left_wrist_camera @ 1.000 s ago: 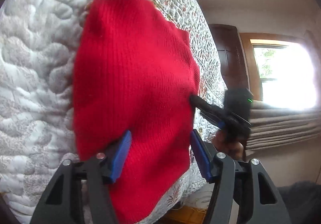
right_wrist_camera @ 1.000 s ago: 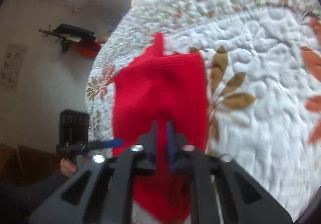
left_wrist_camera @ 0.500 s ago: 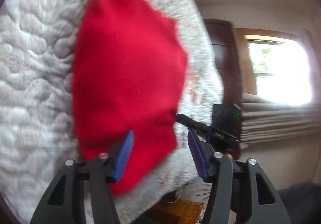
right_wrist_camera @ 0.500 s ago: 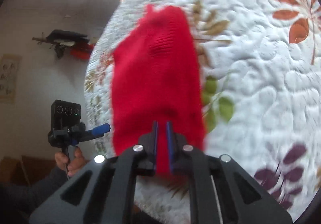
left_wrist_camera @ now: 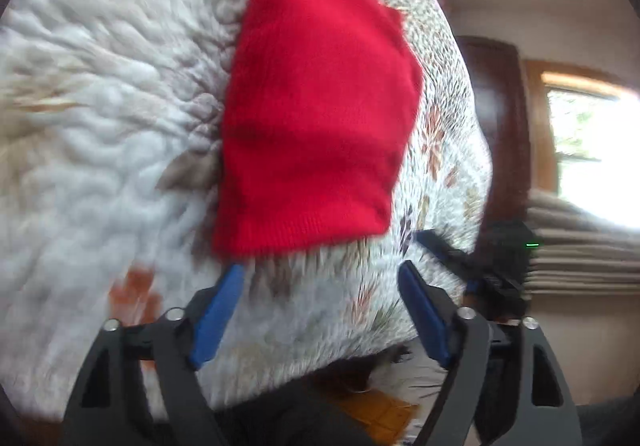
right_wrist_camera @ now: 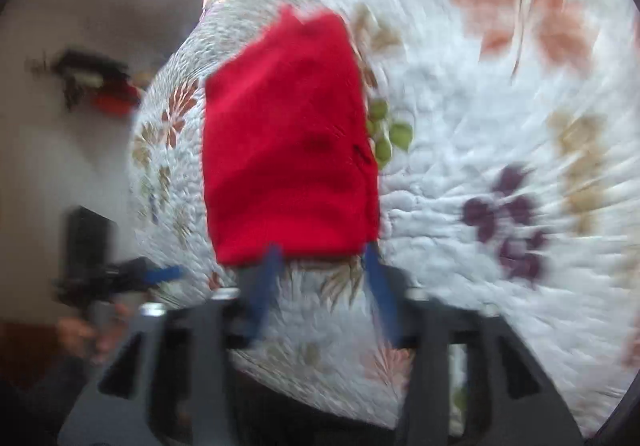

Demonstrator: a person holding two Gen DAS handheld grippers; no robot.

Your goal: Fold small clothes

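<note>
Change since a second ago: right gripper [right_wrist_camera: 320, 258], then pinched shut on the red knit garment [right_wrist_camera: 288, 142], now has its fingers spread and clear of the cloth; left gripper [left_wrist_camera: 320, 270], then straddling the garment's near edge, now sits back from it; garment now lies released and flat. Left wrist view: red knit garment [left_wrist_camera: 316, 118], folded, flat on the white quilted bedspread [left_wrist_camera: 100, 126], its ribbed hem just ahead of the blue-padded fingers [left_wrist_camera: 218, 306], which are wide apart and hold nothing; left fingertip just short of the hem's near corner, contact not clear through blur. Beyond the right finger, the other gripper [left_wrist_camera: 472, 266] by the bed's edge; window [left_wrist_camera: 592, 142] farther off on that side. Right wrist view, heavily blurred: garment directly ahead of the fingertips [right_wrist_camera: 268, 278], near edge just at their tips, touching or apart cannot be told. Bedspread [right_wrist_camera: 480, 150] with leaf prints extends past the right finger. Off the left finger, the left gripper [right_wrist_camera: 160, 274] held in a hand [right_wrist_camera: 76, 334].
</note>
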